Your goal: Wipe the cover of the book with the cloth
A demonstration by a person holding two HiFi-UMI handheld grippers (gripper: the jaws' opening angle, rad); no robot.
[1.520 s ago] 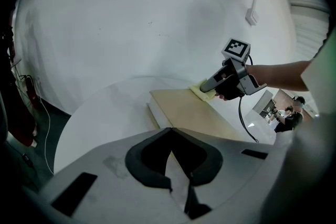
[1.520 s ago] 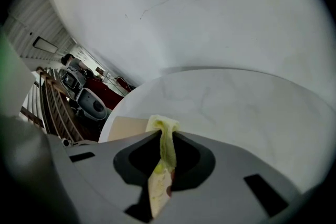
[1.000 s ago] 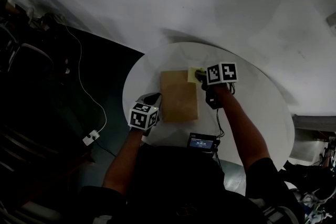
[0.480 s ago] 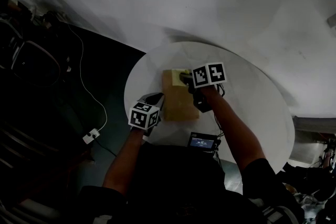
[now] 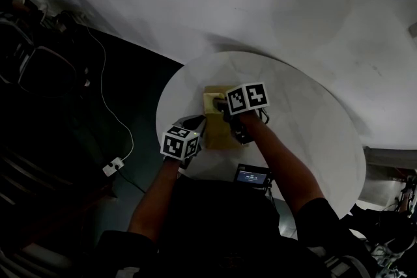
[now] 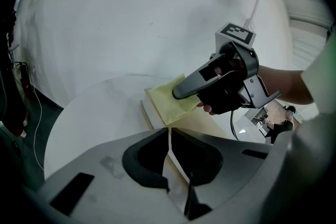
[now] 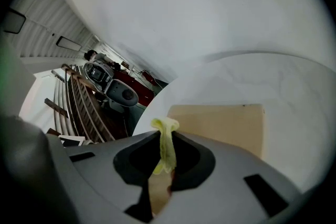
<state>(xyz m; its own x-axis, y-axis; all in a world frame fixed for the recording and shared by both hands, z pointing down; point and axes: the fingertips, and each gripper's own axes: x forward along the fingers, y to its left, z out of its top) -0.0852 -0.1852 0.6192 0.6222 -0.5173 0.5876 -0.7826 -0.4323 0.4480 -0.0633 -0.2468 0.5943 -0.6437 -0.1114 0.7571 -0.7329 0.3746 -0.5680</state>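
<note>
Pinching a yellow cloth (image 5: 212, 101), the right gripper (image 5: 223, 104) reaches over the far-left corner of a tan book (image 5: 218, 130), seen from the head view; the book lies left of the middle of a round white table (image 5: 306, 120), nearer its left edge than its right. At the book's near-left edge sits the left gripper (image 5: 194, 124), and a small screen (image 5: 253, 176) stands at the table's near edge. From the left gripper view, the left gripper (image 6: 169, 136) has its jaws pressed together on a pale sliver of the book (image 6: 207, 127), while beyond them the right gripper (image 6: 178, 94) holds the cloth (image 6: 168, 105) flat on the cover's far corner. From the right gripper view, the right gripper (image 7: 164, 157) is clamped on a bunched fold of the cloth (image 7: 165, 144), which sticks up between the jaws, with the book (image 7: 226, 126) lying just ahead on the table (image 7: 294, 92).
</note>
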